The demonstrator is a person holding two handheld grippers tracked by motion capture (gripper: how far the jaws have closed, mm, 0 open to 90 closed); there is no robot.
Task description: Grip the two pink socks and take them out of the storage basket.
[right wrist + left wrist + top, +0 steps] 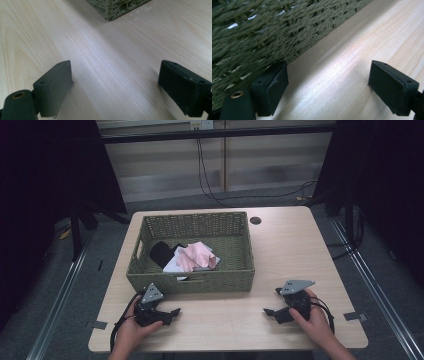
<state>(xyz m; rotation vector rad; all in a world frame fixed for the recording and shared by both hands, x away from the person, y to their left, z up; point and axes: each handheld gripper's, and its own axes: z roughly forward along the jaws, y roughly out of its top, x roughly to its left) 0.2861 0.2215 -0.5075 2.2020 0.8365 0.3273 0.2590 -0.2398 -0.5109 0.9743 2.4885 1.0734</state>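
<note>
High view shows left gripper (pixel 172 312) and right gripper (pixel 270 312) resting empty, jaws apart, before the basket (pixel 190 282); next, probably reaching for its clothes (pixel 197 256).

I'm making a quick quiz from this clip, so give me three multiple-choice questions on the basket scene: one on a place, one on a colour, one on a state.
1. Where do the cloths lie?
A. in the basket
B. on the bare table
C. between the jaws of a gripper

2. What colour is the basket?
A. red
B. olive green
C. white

3. How do the left gripper's jaws stand?
A. shut on a cloth
B. shut on the basket rim
C. open, with nothing between them

Answers:
1 A, the pink, white and black cloths sit inside the woven walls.
2 B, the weave is green in the high view and both gripper views.
3 C, bare tabletop shows between the jaws.
</note>
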